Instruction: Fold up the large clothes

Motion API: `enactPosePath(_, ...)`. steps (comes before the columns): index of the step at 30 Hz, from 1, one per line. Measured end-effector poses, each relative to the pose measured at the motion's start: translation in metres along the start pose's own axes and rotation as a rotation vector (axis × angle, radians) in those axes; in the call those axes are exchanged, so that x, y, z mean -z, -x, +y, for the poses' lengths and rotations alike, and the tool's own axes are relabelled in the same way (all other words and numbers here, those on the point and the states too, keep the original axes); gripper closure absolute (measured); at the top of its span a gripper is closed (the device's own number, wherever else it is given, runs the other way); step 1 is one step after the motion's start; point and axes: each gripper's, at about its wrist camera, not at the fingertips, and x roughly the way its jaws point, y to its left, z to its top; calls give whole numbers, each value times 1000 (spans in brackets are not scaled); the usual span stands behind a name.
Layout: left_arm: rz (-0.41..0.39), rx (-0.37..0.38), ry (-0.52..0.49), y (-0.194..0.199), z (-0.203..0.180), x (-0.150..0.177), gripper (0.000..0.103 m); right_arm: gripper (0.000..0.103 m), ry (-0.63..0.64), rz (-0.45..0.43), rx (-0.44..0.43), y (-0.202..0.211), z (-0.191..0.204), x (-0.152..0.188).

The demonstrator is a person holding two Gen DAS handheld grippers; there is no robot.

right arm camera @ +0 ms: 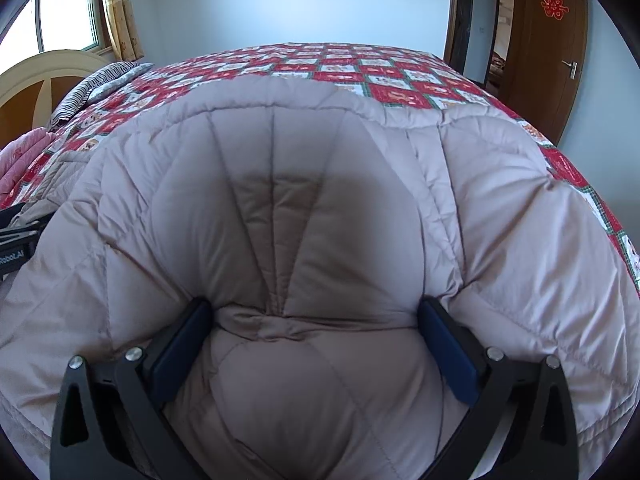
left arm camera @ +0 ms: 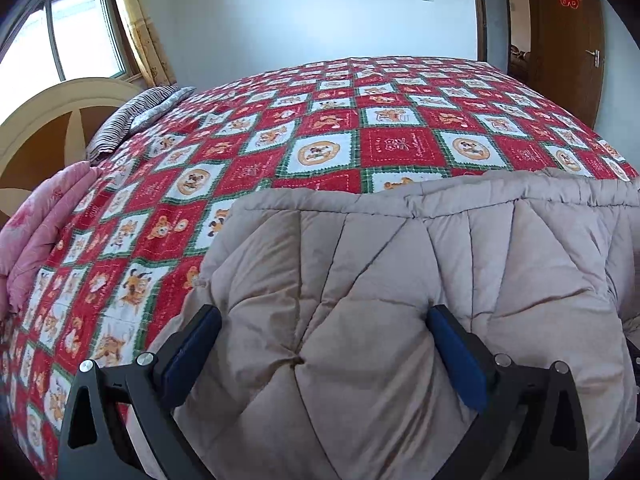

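Note:
A large beige quilted padded coat (left arm camera: 400,280) lies on the near part of the bed and also fills the right wrist view (right arm camera: 320,208). My left gripper (left arm camera: 324,320) stands wide open, its blue-padded fingers (left arm camera: 196,344) pressed against the puffy fabric on either side of a bulge near the coat's left edge. My right gripper (right arm camera: 316,312) is also wide open, its fingers (right arm camera: 444,344) straddling a bunched fold of the coat. Neither gripper pinches the fabric. The left gripper's body (right arm camera: 16,240) shows at the left edge of the right wrist view.
The bed is covered by a red, white and green patchwork bedspread (left arm camera: 360,132). A pink quilt (left arm camera: 36,232) and a striped pillow (left arm camera: 132,116) lie at the left by the headboard (left arm camera: 48,120). A window (left arm camera: 76,36) is at the left, a brown door (left arm camera: 568,44) at the right.

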Motion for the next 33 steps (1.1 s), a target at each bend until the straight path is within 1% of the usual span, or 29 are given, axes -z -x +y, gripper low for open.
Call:
enactPosePath(2,-35,18,10,23,-2,0,1,0,-1,-2,0,0,0,0)
enactPosePath(4,-93,77,22,52,-7,3,1,0,-1,-4,0,0,0,0)
enactPosePath(6,-96,122,7,64,-18,9,1,0,-2,-8,-1,1,0,1)
enactPosePath(7,-76,114,-23,61,-27,14,1,0,-3,-12,0,2,0,1)
enactPosePath(9,-44,58,-77,46,-42,23,1,0,-5,-18,0,3,0,2)
enactPosePath(10,-47,51,-72,39,-43,27,1,0,-5,-20,1,4,0,3)
enactPosePath(12,-80,63,-41,33,-41,33,1,0,-9,-27,2,6,-1,4)
enactPosePath(13,-85,62,-33,29,-41,35,1,0,-11,-30,2,7,-1,5)
enactPosePath(17,-77,54,-38,17,-47,38,1,0,-18,-49,15,17,0,6)
enactPosePath(20,-77,61,-34,15,-46,39,1,2,-56,-62,-2,41,3,8)
enactPosePath(23,-80,88,-11,15,-41,39,1,2,-71,-136,-66,80,17,16)
enactPosePath(25,-81,95,-5,17,-39,39,1,1,-34,-160,-96,94,33,23)
enactPosePath(27,-78,121,-1,22,-35,39,1,1,40,-115,-58,86,49,29)
enactPosePath(29,-87,147,41,34,-19,41,1,1,54,-71,-27,68,50,42)
enactPosePath(31,-110,134,63,54,-3,50,1,0,80,-87,-3,59,50,54)
enactPosePath(33,-139,84,53,78,10,64,1,0,101,-93,31,56,56,59)
